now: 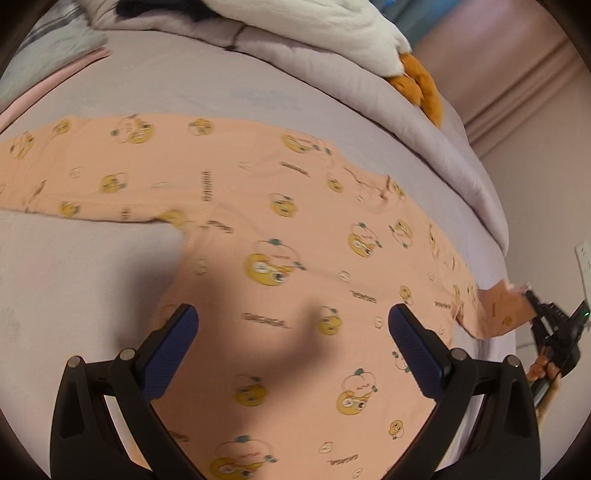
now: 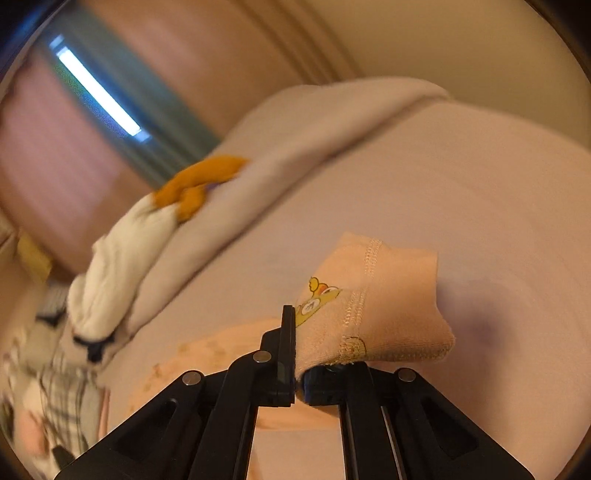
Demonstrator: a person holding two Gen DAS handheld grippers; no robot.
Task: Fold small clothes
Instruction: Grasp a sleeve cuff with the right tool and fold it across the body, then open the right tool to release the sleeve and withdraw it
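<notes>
Pinching one peach garment's cuff, right tongs (left tongs agape, empty).

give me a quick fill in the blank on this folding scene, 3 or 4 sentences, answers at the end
1. The peach garment lies spread on a bed and is printed with yellow cartoon ____.
2. The right gripper is ____ on the garment's sleeve cuff.
3. The left gripper hovers over the garment with its jaws ____.
4. The plush toy on the blanket is white with ____ feet.

Missing words: ducks; shut; open; orange
</notes>
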